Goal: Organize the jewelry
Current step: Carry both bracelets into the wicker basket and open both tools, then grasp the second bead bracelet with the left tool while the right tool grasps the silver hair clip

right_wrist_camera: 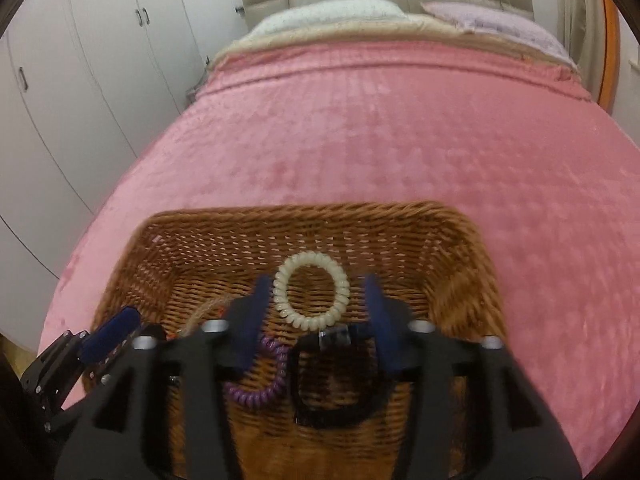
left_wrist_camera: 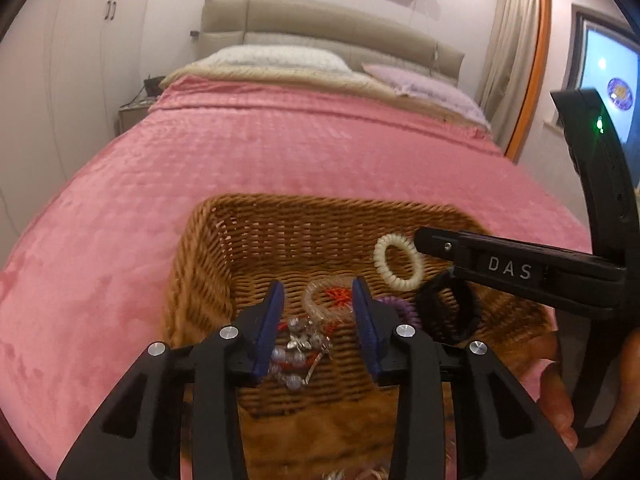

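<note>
A wicker basket (left_wrist_camera: 256,236) sits on the pink bed and also shows in the right wrist view (right_wrist_camera: 452,252). Inside lie a cream spiral hair tie (left_wrist_camera: 396,261) (right_wrist_camera: 310,290), a black hair band (left_wrist_camera: 450,308) (right_wrist_camera: 336,384), a purple spiral tie (left_wrist_camera: 404,309) (right_wrist_camera: 262,376), a clear bangle with red threads (left_wrist_camera: 330,298) and a beaded bracelet (left_wrist_camera: 296,354). My left gripper (left_wrist_camera: 318,296) is open and empty above the bracelet. My right gripper (right_wrist_camera: 316,292) is open and empty over the cream tie and black band; its body (left_wrist_camera: 516,272) reaches in from the right.
The pink bedspread (left_wrist_camera: 280,152) spreads all around the basket. Pillows (left_wrist_camera: 276,58) and a padded headboard lie at the far end. White wardrobes (right_wrist_camera: 80,60) stand to the left, and a curtain (left_wrist_camera: 508,52) and window to the right.
</note>
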Demonstrator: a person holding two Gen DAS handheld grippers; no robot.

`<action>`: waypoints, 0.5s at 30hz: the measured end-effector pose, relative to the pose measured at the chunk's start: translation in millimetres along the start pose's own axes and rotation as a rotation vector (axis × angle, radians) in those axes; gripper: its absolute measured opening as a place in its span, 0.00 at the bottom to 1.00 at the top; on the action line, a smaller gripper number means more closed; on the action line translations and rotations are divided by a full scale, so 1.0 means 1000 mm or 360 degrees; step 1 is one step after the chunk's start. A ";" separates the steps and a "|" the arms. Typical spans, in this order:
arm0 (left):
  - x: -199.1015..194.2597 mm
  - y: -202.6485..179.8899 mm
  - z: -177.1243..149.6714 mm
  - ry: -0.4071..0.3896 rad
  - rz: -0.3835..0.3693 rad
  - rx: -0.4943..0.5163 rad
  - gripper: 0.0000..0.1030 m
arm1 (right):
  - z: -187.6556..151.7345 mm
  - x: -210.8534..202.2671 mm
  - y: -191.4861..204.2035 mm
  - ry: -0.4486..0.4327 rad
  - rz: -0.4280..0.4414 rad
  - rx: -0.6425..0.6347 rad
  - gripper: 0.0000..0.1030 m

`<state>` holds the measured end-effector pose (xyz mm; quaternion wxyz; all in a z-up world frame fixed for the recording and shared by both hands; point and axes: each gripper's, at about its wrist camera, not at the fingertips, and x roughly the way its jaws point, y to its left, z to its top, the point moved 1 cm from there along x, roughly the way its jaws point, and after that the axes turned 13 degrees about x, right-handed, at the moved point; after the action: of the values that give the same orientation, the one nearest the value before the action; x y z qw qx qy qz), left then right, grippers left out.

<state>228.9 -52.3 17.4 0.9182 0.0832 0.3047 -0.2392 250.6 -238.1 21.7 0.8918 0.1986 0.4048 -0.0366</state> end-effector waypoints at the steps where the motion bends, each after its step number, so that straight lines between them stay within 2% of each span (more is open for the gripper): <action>1: -0.007 0.000 0.000 -0.0017 -0.0003 -0.0002 0.36 | -0.003 -0.010 0.000 -0.0023 0.0011 -0.0006 0.49; 4: -0.038 -0.002 0.001 -0.0111 -0.0019 -0.0014 0.36 | -0.011 -0.037 -0.001 -0.0061 0.0060 -0.0010 0.49; 6: -0.061 -0.004 -0.001 -0.0167 -0.0024 -0.0012 0.41 | -0.020 -0.063 -0.002 -0.0115 0.0078 -0.0025 0.49; 9: -0.095 -0.011 -0.010 -0.0233 -0.0031 0.0012 0.42 | -0.035 -0.099 -0.003 -0.0182 0.0121 -0.0057 0.49; 12: -0.129 -0.017 -0.025 -0.0271 -0.0032 0.0024 0.42 | -0.056 -0.127 -0.007 -0.0203 0.0184 -0.0069 0.49; 15: -0.148 -0.018 -0.042 -0.0261 -0.0063 -0.0011 0.42 | -0.086 -0.147 -0.009 -0.0245 0.0164 -0.0119 0.49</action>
<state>94.3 1.8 72.9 0.9354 0.0540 0.2308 -0.2623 88.9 -227.6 75.9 0.9278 0.1824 0.3254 0.0092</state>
